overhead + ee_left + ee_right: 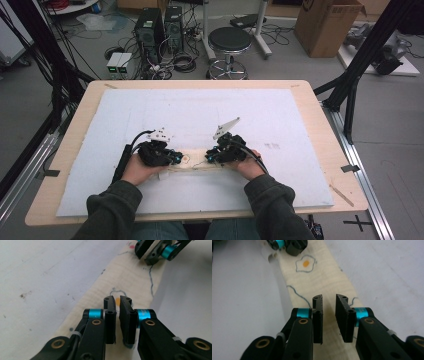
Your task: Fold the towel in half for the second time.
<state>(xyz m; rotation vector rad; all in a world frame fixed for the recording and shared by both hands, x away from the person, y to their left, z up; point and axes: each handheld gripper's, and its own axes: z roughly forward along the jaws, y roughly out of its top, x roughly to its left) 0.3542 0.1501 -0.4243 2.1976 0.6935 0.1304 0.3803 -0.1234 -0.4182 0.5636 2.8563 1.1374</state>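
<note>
A white foam sheet (280, 125) is spread over the wooden table (320, 115). On its near part a pale wooden strip (192, 162) is laid, marked with blue wavy lines and a fried-egg drawing (305, 263). The left gripper (117, 301) is seen over one end, jaws parted by a narrow gap, nothing clamped. The right gripper (329, 300) is held over the other end, jaws wider apart, released.

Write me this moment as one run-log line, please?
scene: cream cloth strip flat on white board | left gripper: small gap, over fried-egg drawing | right gripper: open over strip, nothing gripped
</note>
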